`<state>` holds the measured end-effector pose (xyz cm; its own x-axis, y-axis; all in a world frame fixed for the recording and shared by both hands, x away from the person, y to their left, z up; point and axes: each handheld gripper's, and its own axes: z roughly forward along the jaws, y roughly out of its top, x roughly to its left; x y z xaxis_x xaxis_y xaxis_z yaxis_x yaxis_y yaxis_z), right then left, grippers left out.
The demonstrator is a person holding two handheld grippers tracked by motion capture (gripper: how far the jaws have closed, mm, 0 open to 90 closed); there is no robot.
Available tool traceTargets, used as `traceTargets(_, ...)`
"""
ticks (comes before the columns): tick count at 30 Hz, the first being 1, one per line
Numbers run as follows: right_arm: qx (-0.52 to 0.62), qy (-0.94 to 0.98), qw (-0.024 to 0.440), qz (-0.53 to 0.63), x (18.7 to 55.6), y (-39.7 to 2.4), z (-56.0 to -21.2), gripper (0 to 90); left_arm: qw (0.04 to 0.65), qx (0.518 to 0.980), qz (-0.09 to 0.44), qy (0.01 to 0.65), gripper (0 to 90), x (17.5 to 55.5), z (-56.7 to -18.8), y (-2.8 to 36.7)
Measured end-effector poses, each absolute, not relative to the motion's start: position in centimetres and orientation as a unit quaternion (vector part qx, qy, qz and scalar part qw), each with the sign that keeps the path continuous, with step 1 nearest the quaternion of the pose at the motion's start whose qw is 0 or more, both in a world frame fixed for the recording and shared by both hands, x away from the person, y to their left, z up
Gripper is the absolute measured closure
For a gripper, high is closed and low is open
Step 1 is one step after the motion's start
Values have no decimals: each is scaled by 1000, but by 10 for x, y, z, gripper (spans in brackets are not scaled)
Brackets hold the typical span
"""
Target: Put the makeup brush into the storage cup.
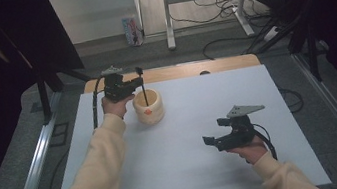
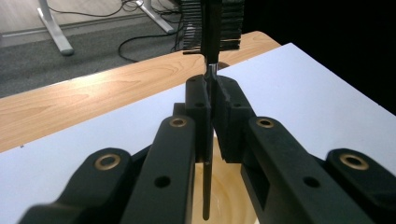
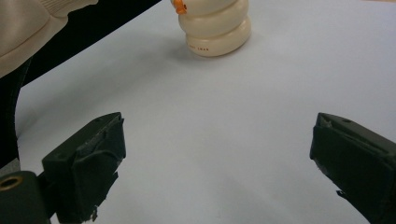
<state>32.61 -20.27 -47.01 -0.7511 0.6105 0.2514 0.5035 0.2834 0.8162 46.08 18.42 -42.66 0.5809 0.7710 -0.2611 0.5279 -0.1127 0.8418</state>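
Holding: my left gripper (image 1: 136, 85) is clamped on a thin black brush (image 2: 208, 140), tip down in the cream ribbed cup (image 1: 148, 107).
Right gripper (image 1: 215, 135): jaws apart, idle.
Advice: keep it vertical; bristles probably topmost.

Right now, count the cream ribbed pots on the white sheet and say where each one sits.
1. The cream pot stands at the far left of the white sheet, under the left tool, which holds a thin black brush dipping into it. Nothing looks hidden.
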Motion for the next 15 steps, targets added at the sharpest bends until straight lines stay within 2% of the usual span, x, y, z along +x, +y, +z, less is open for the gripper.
traceTargets(2, 348, 800, 55, 486, 326, -203, -470, 39, 504, 733, 118, 440, 840, 461, -427, 185)
traceTargets(3, 348, 800, 55, 486, 326, -203, -470, 39, 503, 733, 118, 442, 773, 461, -426, 185)
traceTargets(5, 348, 800, 55, 486, 326, -203, -470, 40, 495, 731, 112, 456, 463, 462, -426, 184)
traceTargets(6, 348, 800, 55, 486, 326, -202, -470, 40, 490, 729, 112, 464, 347, 462, -425, 184)
traceTargets(12, 345, 800, 55, 488, 326, -202, -470, 41, 494, 731, 116, 456, 189, 455, -419, 186)
traceTargets(15, 346, 799, 55, 488, 326, -202, -470, 42, 493, 733, 128, 451, 145, 449, -415, 186)
